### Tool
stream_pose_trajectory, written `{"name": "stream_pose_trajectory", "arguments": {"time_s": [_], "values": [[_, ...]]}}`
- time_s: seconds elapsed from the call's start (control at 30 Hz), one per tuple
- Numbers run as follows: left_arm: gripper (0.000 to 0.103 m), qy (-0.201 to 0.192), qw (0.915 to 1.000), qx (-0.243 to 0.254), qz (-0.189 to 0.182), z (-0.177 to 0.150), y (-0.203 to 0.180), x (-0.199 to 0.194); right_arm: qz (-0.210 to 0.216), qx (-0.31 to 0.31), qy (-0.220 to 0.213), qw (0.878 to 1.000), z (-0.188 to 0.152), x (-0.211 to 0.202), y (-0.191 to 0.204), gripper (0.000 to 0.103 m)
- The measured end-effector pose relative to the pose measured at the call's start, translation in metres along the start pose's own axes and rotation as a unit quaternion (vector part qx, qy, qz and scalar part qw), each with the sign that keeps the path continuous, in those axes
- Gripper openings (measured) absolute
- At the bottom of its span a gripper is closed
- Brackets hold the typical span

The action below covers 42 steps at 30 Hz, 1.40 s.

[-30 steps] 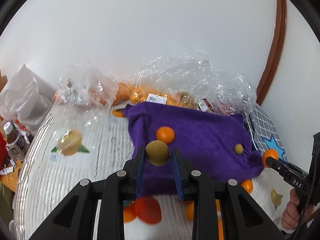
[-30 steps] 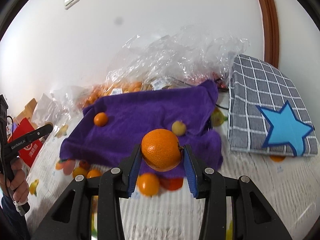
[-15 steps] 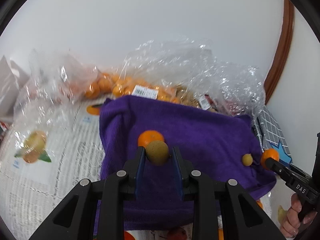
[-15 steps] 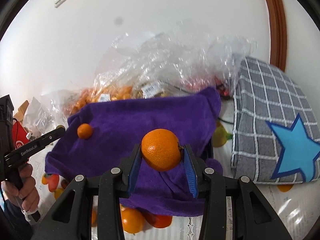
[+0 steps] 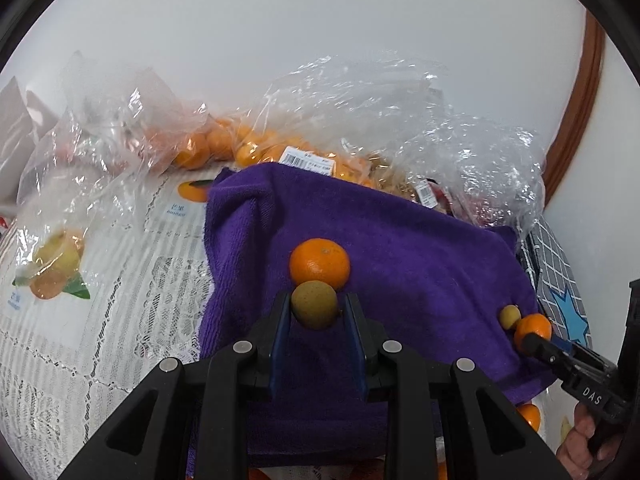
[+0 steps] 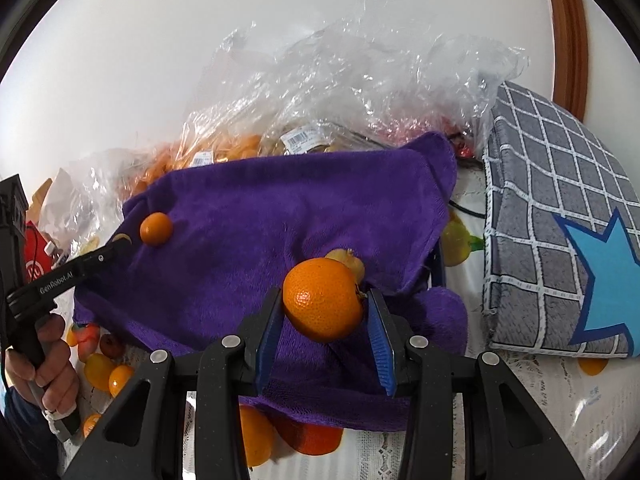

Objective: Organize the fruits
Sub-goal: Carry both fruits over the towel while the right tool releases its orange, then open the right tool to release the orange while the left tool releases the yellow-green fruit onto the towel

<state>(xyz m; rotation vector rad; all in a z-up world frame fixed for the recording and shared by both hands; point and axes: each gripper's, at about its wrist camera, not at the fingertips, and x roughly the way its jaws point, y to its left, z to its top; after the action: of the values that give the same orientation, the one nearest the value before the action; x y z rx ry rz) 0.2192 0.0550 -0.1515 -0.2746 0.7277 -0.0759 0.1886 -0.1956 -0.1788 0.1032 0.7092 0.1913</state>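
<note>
— Closing in on the purple towel (image 5: 420, 264), both hands have come lower and nearer to it over the last second. In the left wrist view the lace tablecloth (image 5: 100, 320) at the towel's near edge has dropped almost out of sight, and the loose orange (image 5: 320, 263) lying toward the towel's left edge now sits just behind the fruit being carried.

— What does that mean for the sorting?

— I'd judge both fruits are about to be set down on the towel beside their own kind; neither has been released yet.

— Start on the left. How do those tongs stand?

— The left gripper (image 5: 316, 316) is drawn narrow, its blue pads pressed on a small brownish-green fruit (image 5: 314, 305). That fruit hangs over the towel, close in front of the loose orange. I cannot tell whether the two touch.

— And the right?

— The right gripper (image 6: 325, 316) is somewhat wider, clamped on a large orange (image 6: 322, 300). It is over the towel's right side, near the right edge, with a small yellowish fruit (image 6: 348, 259) lying on the cloth just behind it.

— Anything else nearby?

— Clear plastic bags (image 6: 360, 92) of fruit crowd the towel's far edge, a grey checked cushion (image 6: 560, 208) lies off its right edge, and more oranges (image 6: 256, 436) sit on the tablecloth below its near edge.
</note>
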Motion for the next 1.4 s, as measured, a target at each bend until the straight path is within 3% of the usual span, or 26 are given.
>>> {"name": "stream_pose_trajectory", "arguments": {"time_s": [0.57,0.73,0.87,0.97,1.17,1.27,1.4], "values": [[0.026,0.0,1.0,-0.002,0.0,0.0,0.0,0.0,-0.031,0.005,0.004,1.0,-0.002,0.003,-0.003,0.042],[0.036,-0.003,1.0,0.006,-0.004,0.0,-0.005,-0.003,-0.035,0.012,-0.012,0.999,-0.001,-0.005,-0.004,0.042],[0.041,-0.019,0.9998,0.006,0.0,0.001,-0.006,-0.011,-0.044,0.007,-0.034,0.998,0.0,-0.015,0.0,0.058],[0.043,-0.044,0.999,-0.005,0.008,0.0,-0.002,-0.021,-0.038,0.003,-0.041,0.998,0.0,-0.02,0.003,0.058],[0.043,-0.082,0.9964,-0.017,0.016,-0.006,0.005,-0.046,-0.013,0.009,-0.05,0.999,-0.004,-0.039,0.008,0.058],[0.043,-0.083,0.9961,-0.031,0.007,-0.013,0.011,-0.057,0.0,0.016,-0.053,0.998,-0.014,-0.051,0.009,0.044],[0.043,-0.079,0.996,-0.042,0.007,-0.022,0.018,-0.068,0.007,0.008,-0.05,0.999,-0.03,-0.064,0.017,0.043]]}}
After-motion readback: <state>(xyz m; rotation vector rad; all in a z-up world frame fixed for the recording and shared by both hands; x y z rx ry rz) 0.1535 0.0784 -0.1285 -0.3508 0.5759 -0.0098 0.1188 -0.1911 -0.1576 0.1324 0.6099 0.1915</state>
